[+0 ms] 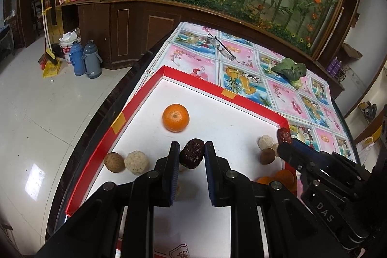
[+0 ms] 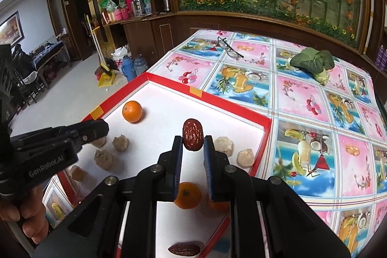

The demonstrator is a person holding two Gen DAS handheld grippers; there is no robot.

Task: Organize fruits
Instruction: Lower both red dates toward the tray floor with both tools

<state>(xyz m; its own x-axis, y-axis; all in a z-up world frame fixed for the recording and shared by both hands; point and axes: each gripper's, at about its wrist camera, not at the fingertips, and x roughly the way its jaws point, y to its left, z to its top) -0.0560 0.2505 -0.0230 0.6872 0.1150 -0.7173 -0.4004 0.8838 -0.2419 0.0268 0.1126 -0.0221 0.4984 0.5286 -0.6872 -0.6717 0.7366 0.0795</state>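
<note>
My left claw (image 1: 192, 154) is clenched on a dark, wrinkled date (image 1: 191, 153), pinched across its middle with its long axis running forward and slightly up, away from me. My right claw (image 2: 192, 145) likewise grips a reddish date (image 2: 192, 134), standing upright and poking out above the pads. Both dates hang over the white floor of the red-rimmed tray (image 1: 212, 85), so the next move is down, and I judge each claw to be equally ready.

Just left of my left claw lie a smooth brown ball (image 1: 113, 161) and a pale, crumbly one (image 1: 136, 161), touching. Ahead sits a glossy, dimpled orange (image 1: 175, 117), well apart. Below my right claw, near me, another shrivelled date (image 2: 185, 249) lies crosswise, with two more oranges (image 2: 187, 195) beside it.
</note>
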